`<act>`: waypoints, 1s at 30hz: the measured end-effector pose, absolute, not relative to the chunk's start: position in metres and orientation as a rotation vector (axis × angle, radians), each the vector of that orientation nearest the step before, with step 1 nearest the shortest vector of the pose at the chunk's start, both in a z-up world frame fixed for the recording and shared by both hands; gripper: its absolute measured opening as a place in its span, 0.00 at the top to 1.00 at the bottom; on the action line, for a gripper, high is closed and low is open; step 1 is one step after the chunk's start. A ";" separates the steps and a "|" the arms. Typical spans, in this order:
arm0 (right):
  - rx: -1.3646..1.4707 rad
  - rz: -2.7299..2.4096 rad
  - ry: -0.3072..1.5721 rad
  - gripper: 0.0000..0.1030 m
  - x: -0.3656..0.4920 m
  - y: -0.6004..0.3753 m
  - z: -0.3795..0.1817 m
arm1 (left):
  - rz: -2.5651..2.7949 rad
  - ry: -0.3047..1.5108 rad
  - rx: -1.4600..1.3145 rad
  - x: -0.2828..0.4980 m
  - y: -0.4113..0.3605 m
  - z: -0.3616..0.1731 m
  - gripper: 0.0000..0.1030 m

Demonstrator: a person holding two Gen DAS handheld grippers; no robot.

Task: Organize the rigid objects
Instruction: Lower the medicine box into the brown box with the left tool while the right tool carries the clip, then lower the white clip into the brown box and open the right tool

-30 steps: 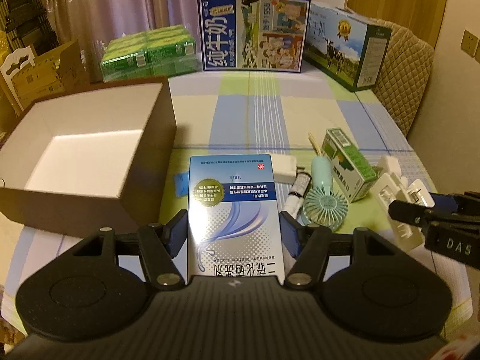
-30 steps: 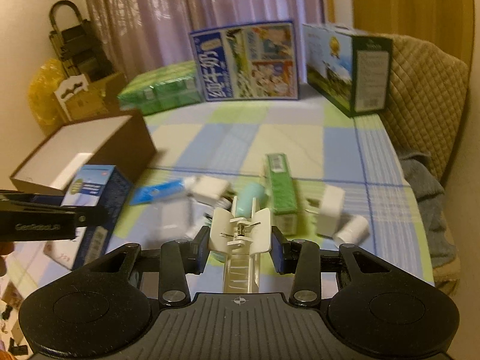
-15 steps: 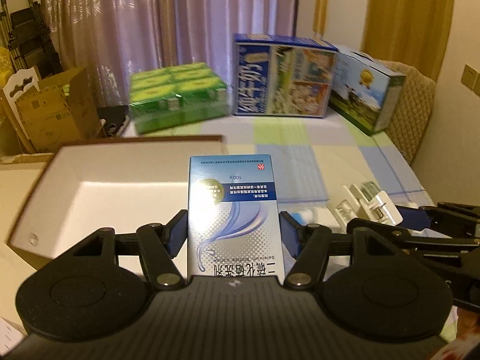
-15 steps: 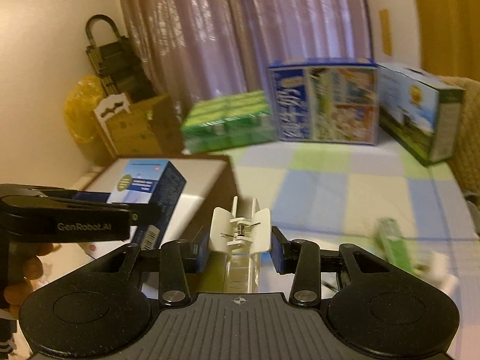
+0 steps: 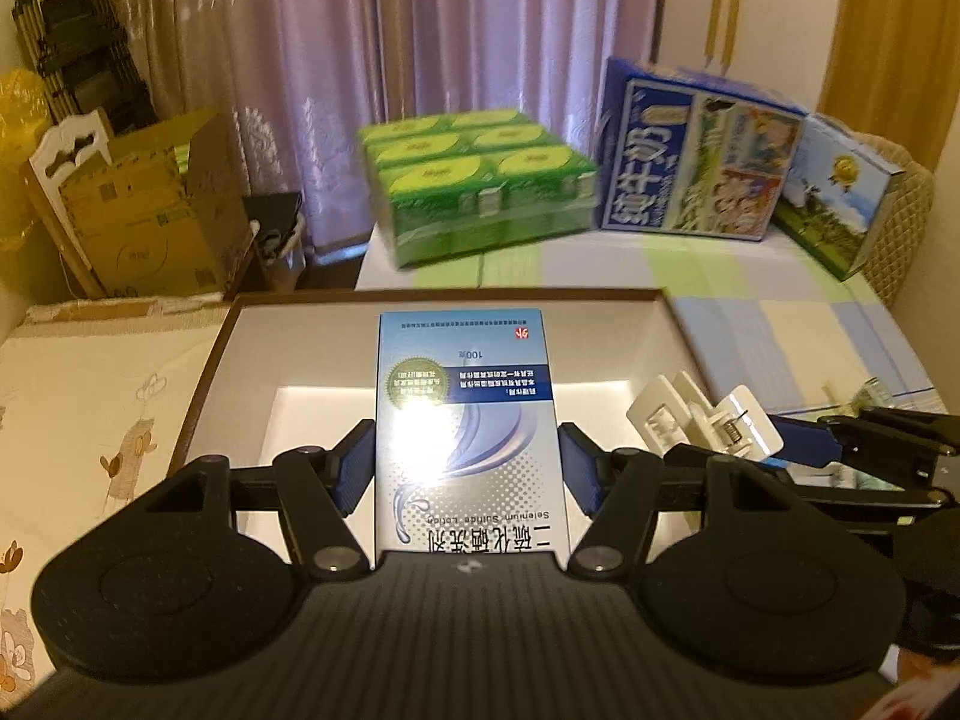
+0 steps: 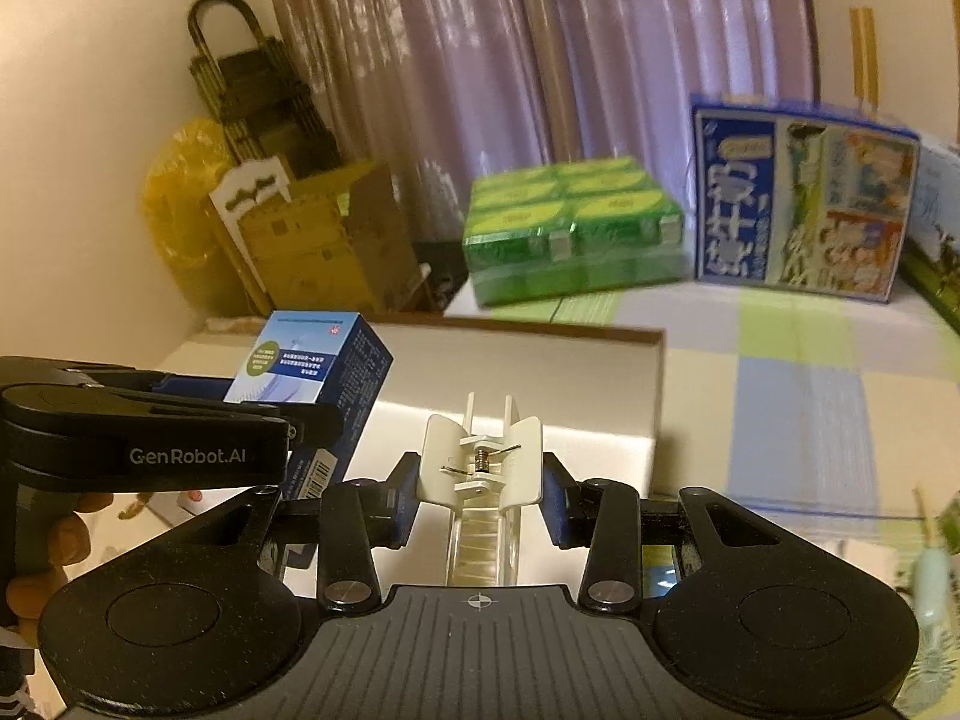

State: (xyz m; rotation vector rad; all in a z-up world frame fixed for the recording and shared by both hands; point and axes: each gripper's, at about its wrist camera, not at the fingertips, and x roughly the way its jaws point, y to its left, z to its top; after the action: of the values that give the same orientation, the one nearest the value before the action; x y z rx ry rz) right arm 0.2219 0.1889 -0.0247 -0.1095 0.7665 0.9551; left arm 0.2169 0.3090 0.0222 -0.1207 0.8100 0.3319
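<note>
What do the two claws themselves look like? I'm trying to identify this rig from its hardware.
Both are matte black plastic. The left claw and right claw have angular linkage arms with silver pivot screws, blue pads on the fingers, two round discs and a ribbed grey base plate with a small crosshair mark. The left claw's side reads "GenRobot.AI" in white. No cables or sleeves show.

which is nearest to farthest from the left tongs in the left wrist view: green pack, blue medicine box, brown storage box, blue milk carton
1. blue medicine box, clamped in the left tongs.
2. brown storage box, open, directly below and ahead.
3. green pack, beyond the box's far rim, centre.
4. blue milk carton, at the back right, about level with the green pack; too close to call.
</note>
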 end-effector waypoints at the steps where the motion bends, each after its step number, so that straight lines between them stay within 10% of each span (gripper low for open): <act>1: -0.116 0.947 0.781 0.63 0.223 0.197 -0.030 | 0.329 0.823 -0.125 0.220 0.317 0.016 0.41; 30: -0.138 0.794 0.950 0.61 0.249 0.252 -0.084 | 0.235 0.977 -0.248 0.245 0.388 -0.046 0.34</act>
State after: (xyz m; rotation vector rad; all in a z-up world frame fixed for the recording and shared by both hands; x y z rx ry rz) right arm 0.2485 0.2517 -0.0837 -0.1379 0.9496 0.7943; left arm 0.2452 0.3877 -0.0461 -0.2477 0.9765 0.2345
